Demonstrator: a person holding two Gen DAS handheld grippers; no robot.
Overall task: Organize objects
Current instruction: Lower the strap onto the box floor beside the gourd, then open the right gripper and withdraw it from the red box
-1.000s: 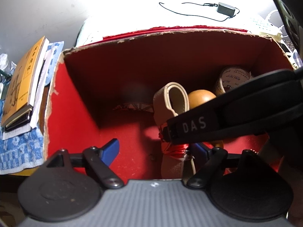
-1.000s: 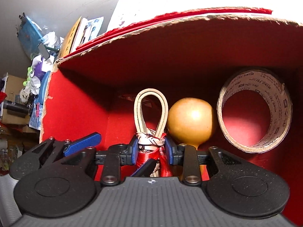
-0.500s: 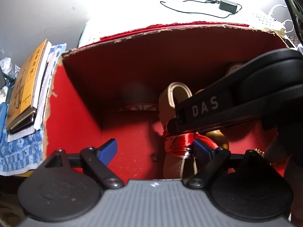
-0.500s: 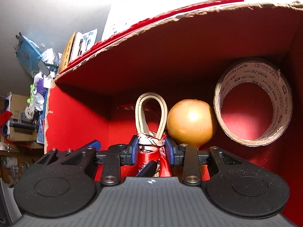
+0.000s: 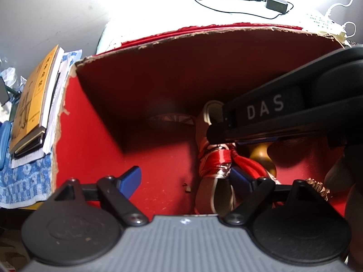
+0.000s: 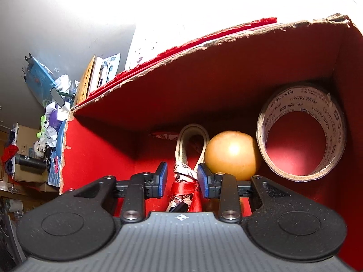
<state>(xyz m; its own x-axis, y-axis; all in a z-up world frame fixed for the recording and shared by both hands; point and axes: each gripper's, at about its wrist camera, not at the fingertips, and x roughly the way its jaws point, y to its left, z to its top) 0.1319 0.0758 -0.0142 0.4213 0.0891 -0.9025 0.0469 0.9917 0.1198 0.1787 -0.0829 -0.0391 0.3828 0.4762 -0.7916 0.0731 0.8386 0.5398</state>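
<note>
1. Two grippers reach into the red box (image 6: 95, 158); the right gripper (image 6: 182, 179) stands parted around the ribbon-tied cream strap (image 6: 192, 136), pads apart from it.
2. At 3 o'clock of the strap sit a golden ball (image 6: 231, 155) and a tape roll (image 6: 301, 133) printed "WING TAI".
3. Left gripper (image 5: 186, 176) gapes wide; "DAS" marks the right gripper's side (image 5: 265, 108).

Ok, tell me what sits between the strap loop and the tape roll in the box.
A golden-brown ball sits between the strap loop and the tape roll, seen in the right wrist view.
</note>
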